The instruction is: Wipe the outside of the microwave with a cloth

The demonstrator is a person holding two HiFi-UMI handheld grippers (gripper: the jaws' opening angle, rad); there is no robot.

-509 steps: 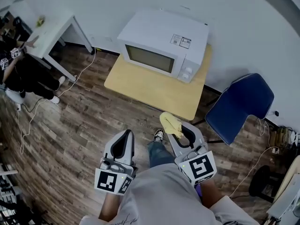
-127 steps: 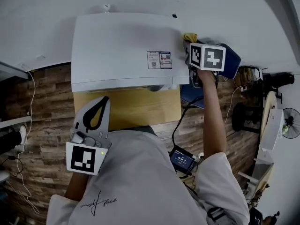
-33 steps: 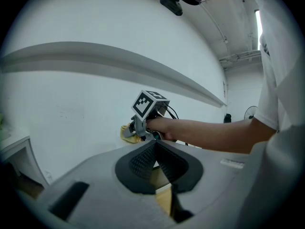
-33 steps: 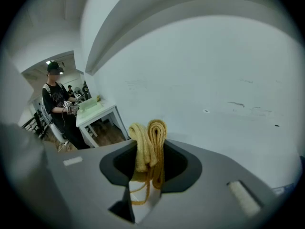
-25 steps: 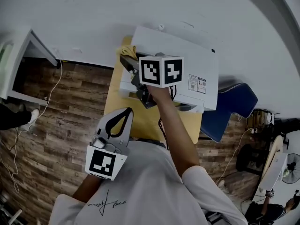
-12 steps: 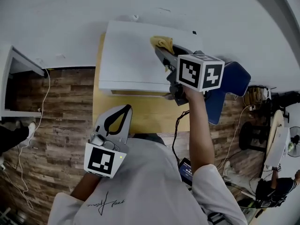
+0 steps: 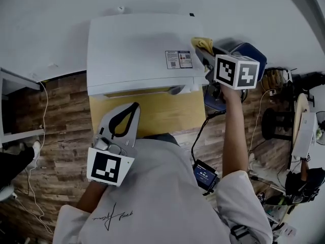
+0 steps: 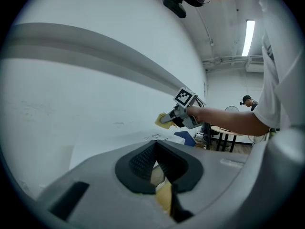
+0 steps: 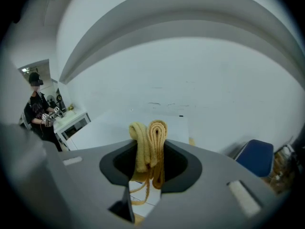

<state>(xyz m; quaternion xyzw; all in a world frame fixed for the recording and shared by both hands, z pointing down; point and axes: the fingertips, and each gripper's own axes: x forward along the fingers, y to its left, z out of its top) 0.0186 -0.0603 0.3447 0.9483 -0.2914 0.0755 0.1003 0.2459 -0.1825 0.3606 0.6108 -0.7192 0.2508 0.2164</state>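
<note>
The white microwave [image 7: 137, 44] stands on a yellow table [image 7: 152, 113] against the wall. My right gripper [image 7: 201, 48] is shut on a folded yellow cloth [image 7: 204, 42] and holds it at the right rear edge of the microwave's top. In the right gripper view the cloth [image 9: 150, 142] is bunched upright between the jaws, with the microwave's top [image 9: 119, 125] beyond it. My left gripper [image 7: 133, 108] is shut with nothing in it, low over the table's front edge near my body. From the left gripper view I see the right gripper [image 8: 177, 114] and the cloth [image 8: 161, 119].
A blue chair [image 7: 251, 55] stands just right of the microwave, also in the right gripper view [image 9: 255, 156]. A white desk [image 9: 71, 120] with another person [image 9: 38, 106] is off to the left. Cables lie on the wooden floor [image 7: 45, 136].
Within the last second my right gripper has carried the cloth across the microwave's top from its left side to its right rear edge. The left gripper has stayed low and shut.
</note>
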